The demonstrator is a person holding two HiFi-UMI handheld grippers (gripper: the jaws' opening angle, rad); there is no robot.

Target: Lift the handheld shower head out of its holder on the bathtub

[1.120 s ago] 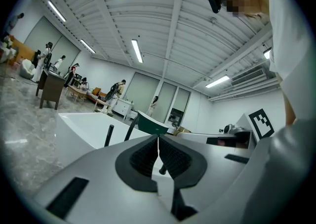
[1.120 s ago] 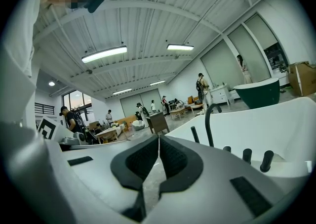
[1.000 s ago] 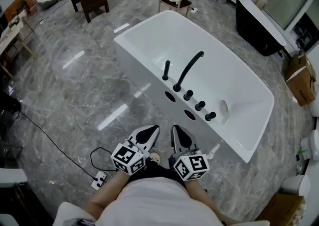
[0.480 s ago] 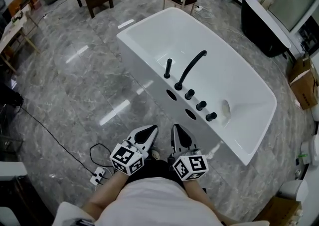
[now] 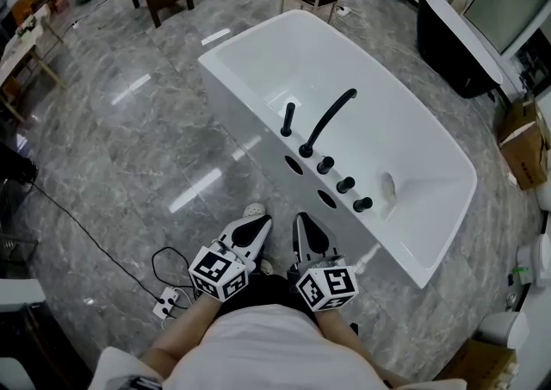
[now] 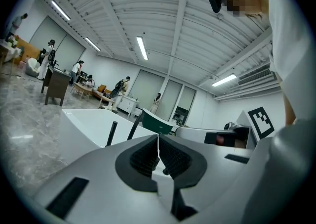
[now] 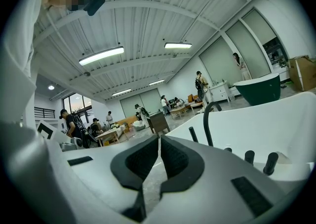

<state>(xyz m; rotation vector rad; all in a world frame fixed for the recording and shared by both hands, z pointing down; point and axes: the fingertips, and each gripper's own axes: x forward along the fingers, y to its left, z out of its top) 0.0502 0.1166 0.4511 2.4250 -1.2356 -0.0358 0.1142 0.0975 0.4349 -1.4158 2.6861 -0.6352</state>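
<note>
Jaws together, ribbed black pads

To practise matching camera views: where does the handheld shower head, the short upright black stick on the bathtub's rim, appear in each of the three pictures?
Head view: the handheld shower head stands near centre, on the bathtub's near rim.
Left gripper view: lower left of centre.
Right gripper view: right of centre.
Shared landmark: the curved black spout, just right of it in all three.

The shower head is too small to tell how it sits on the bathtub.
</note>
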